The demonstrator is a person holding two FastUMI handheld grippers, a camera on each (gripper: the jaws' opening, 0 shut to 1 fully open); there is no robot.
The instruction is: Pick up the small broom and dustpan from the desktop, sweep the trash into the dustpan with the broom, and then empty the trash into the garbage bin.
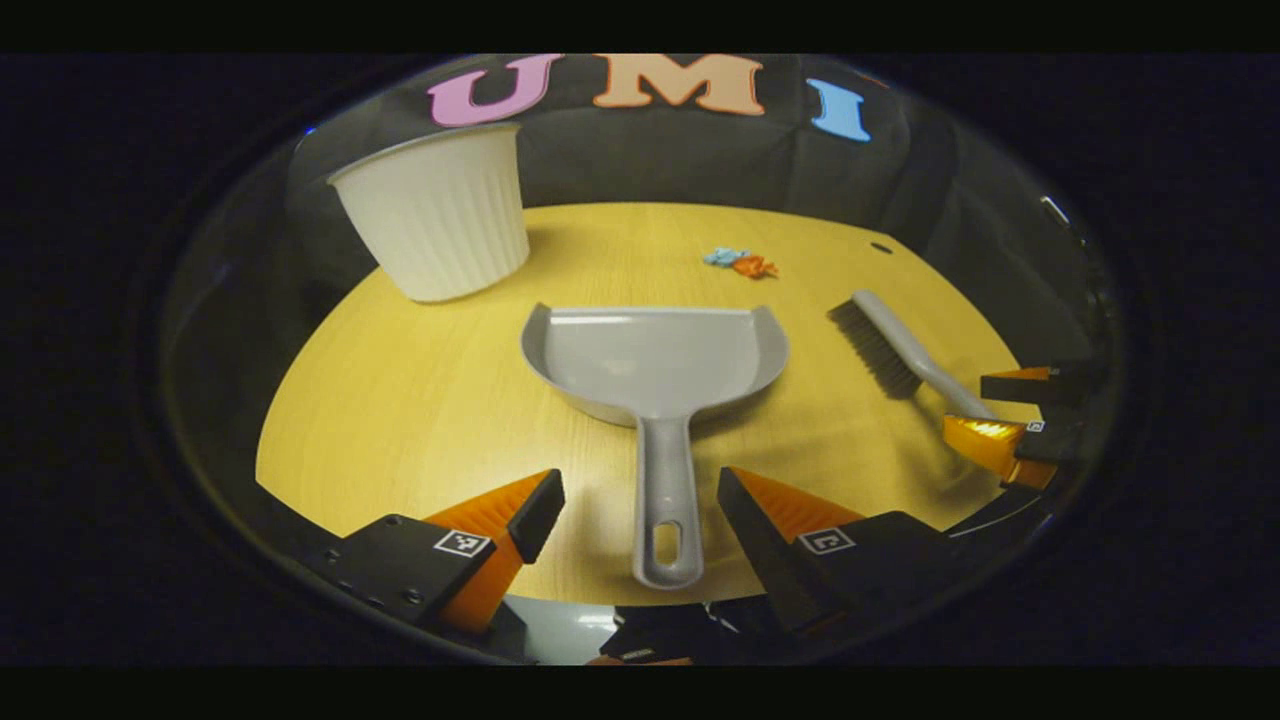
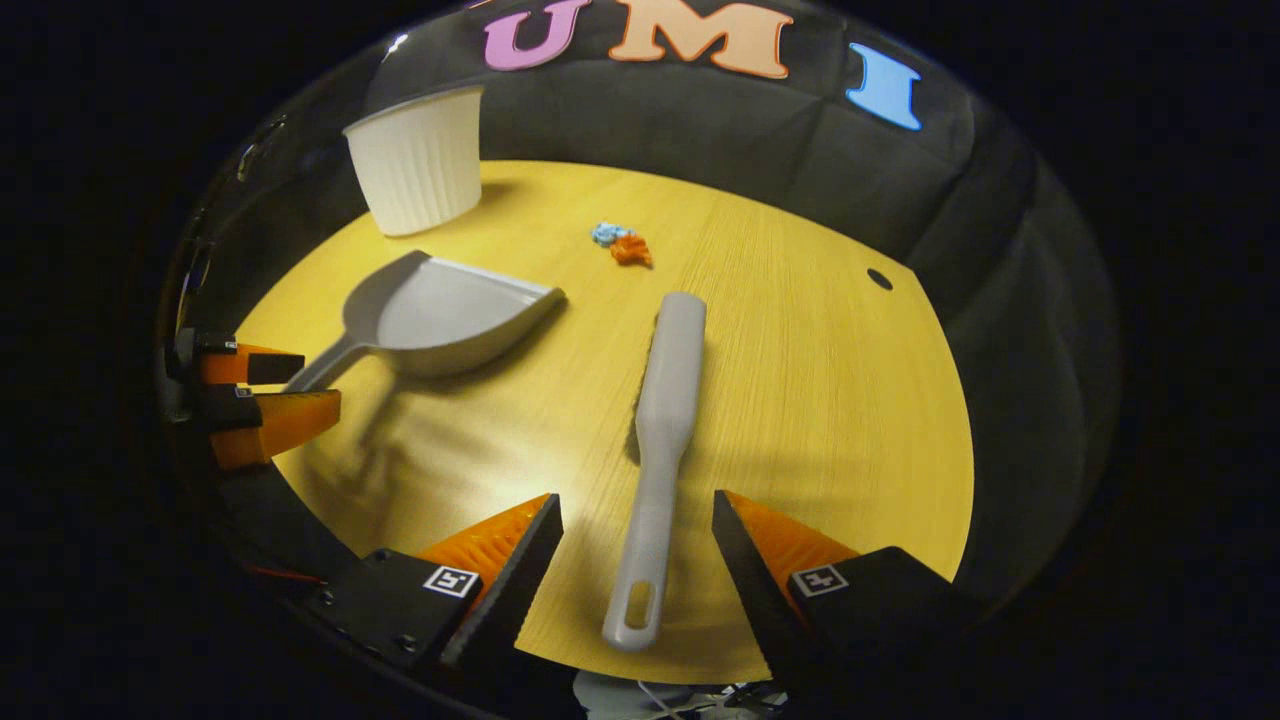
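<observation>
In the left gripper view the left gripper point(image 1: 640, 510) stands wide open at the bottom of the frame, its fingers on either side of the dustpan's handle with clear gaps both ways, pressing on nothing. The dustpan point(image 1: 655, 365) lies flat in mid-frame, its handle running straight down toward the gripper, so its long axis lines up with the fingers and its mouth faces away toward the trash point(image 1: 741, 261).

The right gripper point(image 2: 637, 560) in its own view is likewise spread wide, straddling the handle end of the broom point(image 2: 660, 440) without touching it. The broom's long axis runs up the frame, slightly tilted right, head farthest away and pointing toward the trash above it. Each hand is plainly nearer its own tool; both look set to close on a handle.

The white ribbed garbage bin point(image 1: 435, 215) stands upright in the upper left, on the yellow desktop point(image 1: 400, 400), well apart from the trash.
</observation>
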